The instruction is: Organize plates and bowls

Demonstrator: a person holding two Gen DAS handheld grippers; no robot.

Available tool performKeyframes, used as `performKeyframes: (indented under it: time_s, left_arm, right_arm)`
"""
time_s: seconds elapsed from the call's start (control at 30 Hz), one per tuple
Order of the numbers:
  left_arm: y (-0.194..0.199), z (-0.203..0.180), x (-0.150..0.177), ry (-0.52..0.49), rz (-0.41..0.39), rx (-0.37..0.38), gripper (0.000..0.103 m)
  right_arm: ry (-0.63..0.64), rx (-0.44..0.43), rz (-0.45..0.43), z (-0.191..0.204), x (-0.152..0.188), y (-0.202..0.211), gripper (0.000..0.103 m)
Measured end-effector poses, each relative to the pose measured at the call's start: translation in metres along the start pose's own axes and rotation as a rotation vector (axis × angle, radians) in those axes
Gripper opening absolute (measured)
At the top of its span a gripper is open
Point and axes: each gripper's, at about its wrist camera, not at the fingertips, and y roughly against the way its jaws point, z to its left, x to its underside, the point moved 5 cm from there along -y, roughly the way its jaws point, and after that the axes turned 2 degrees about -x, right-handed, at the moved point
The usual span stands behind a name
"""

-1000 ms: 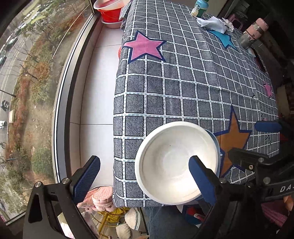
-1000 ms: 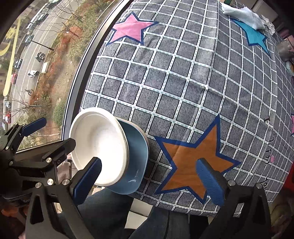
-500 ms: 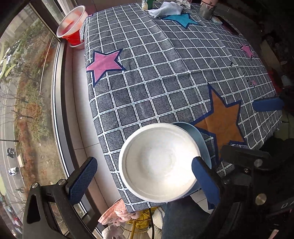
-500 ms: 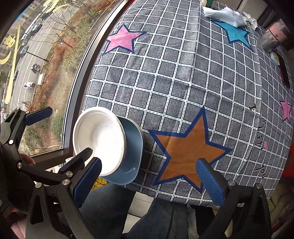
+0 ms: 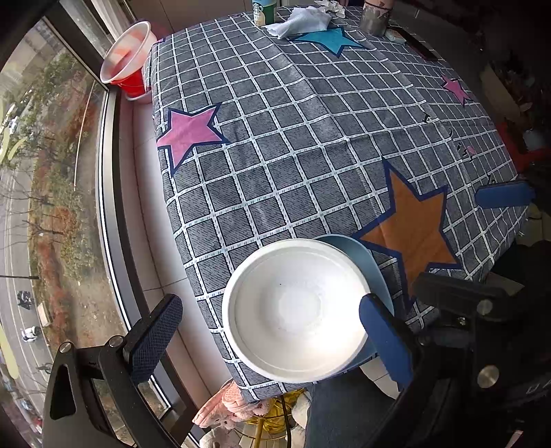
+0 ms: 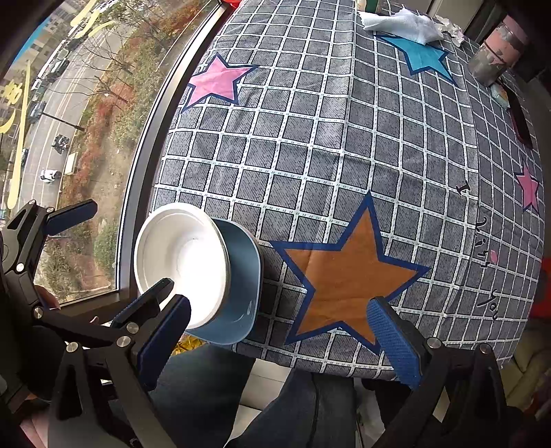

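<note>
A: While the left gripper [image 5: 272,331] is hovering at the table's near corner, how are its jaws standing?

B: They are standing wide, holding nothing. The white bowl [image 5: 296,310] is showing between them at 6 o'clock, one blue pad [image 5: 385,337] overlapping its right rim. Contact there is not determinable.

A: What is sitting under the bowl?

B: It is nesting in a blue bowl [image 5: 368,258], which is overhanging the checked tablecloth [image 5: 310,138] edge beside the orange star [image 5: 413,227].

A: And the right gripper [image 6: 282,341]?

B: It is also standing wide and empty, straddling the orange star at 6 o'clock, with both bowls at 9 o'clock. A white cloth [image 6: 406,24] is lying at 1 o'clock.
</note>
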Motion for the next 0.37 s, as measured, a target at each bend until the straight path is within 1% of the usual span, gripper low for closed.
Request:
performKeyframes:
  time_s: [0.23, 0.27, 0.33, 0.37]
  left_arm:
    - [-0.002, 0.0032, 0.0035, 0.032, 0.009, 0.016, 0.103]
    - [-0.0015, 0.0038, 0.004, 0.043, 0.001, 0.023, 0.103]
    - [0.0053, 0.0066, 0.0024, 0.081, -0.05, 0.037, 0.103]
    - [0.0062, 0.0068, 0.0015, 0.095, -0.054, 0.038, 0.103]
  right_arm:
    - [0.025, 0.014, -0.01, 0.0041, -0.0019, 0.004, 0.103]
    - [0.031, 0.018, -0.013, 0.0048, -0.0023, 0.0052, 0.103]
    - [0.05, 0.024, -0.029, 0.0066, -0.0039, 0.008, 0.103]
    - [0.06, 0.016, -0.037, 0.0069, -0.0049, 0.0088, 0.103]
